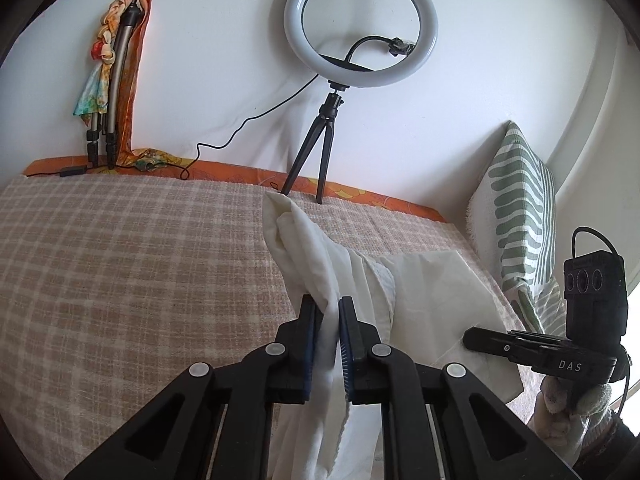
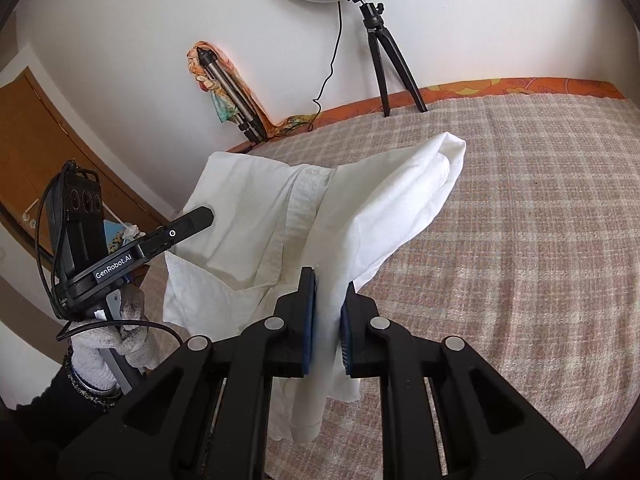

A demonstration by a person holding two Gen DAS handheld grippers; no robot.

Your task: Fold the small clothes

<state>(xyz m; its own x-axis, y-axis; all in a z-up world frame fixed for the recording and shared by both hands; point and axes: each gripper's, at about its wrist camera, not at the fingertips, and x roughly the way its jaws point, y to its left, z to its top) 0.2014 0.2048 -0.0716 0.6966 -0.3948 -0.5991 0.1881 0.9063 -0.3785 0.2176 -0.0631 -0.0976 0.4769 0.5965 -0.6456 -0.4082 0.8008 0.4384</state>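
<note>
Left wrist view: left hand-held gripper (image 1: 329, 312) clamped on bunched white shirt (image 1: 304, 240), lifted above checked bed cover (image 1: 120, 260); ring light (image 1: 360, 24) on tripod at wall.
Right wrist view: right hand-held gripper (image 2: 327, 294) pinching shirt fabric; shirt hangs between both grippers; gloved hand (image 2: 116, 344) at left.

White shirt (image 2: 256, 216); bed cover (image 1: 140, 256) beige-and-cream plaid; orange floral sheet (image 1: 360, 194) along the wall; cushion (image 1: 520, 208) white with green stripes; ring light (image 1: 360, 24) white on black tripod; scarf (image 1: 104, 60) orange, perhaps teal-patterned; hand-held gripper (image 1: 328, 308) black, blue pads.
</note>
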